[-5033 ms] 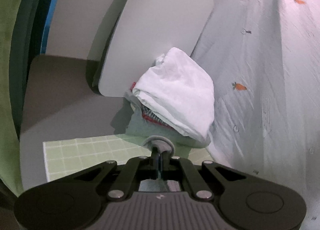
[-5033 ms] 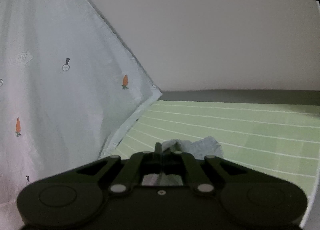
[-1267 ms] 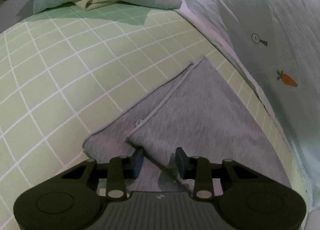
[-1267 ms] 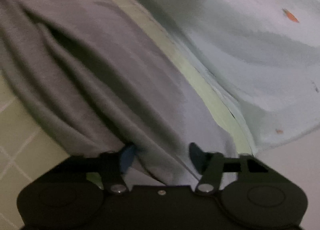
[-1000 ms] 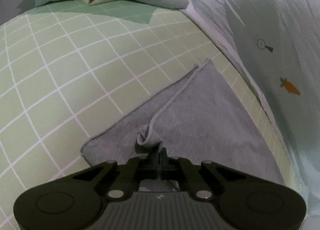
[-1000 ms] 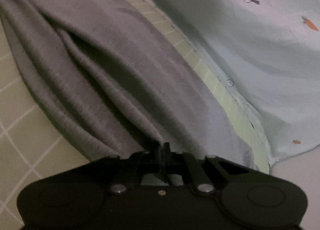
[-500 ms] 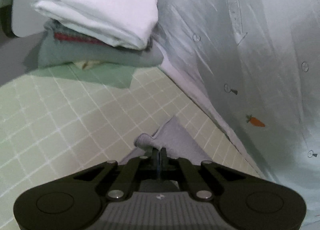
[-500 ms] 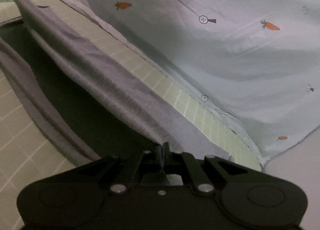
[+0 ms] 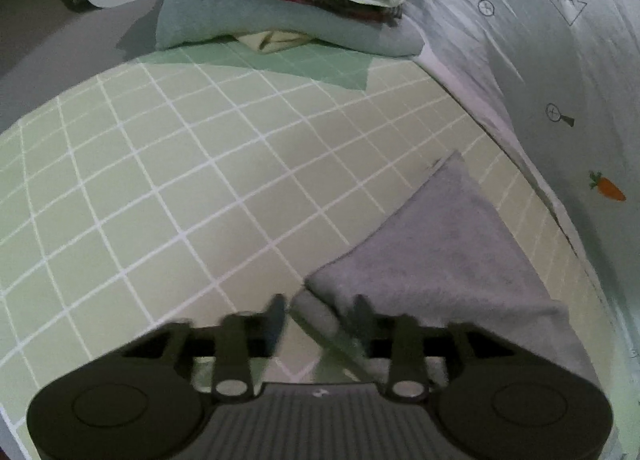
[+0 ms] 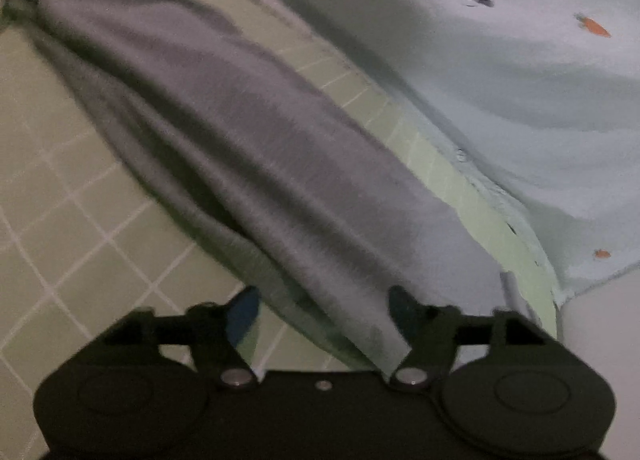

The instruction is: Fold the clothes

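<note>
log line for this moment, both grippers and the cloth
left gripper: open | right gripper: open | folded grey fleece cloth: flat on green grid mat | stack of folded clothes: behind

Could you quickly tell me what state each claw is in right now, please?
Left claw: open, holding nothing, straddling the corner of the grey garment.
Right claw: open, holding nothing, over the grey garment's other end.

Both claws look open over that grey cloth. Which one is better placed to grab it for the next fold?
Probably the left claw: a corner of the grey cloth sits between its open fingers. The right claw straddles the cloth's wide, bunched end.
</note>
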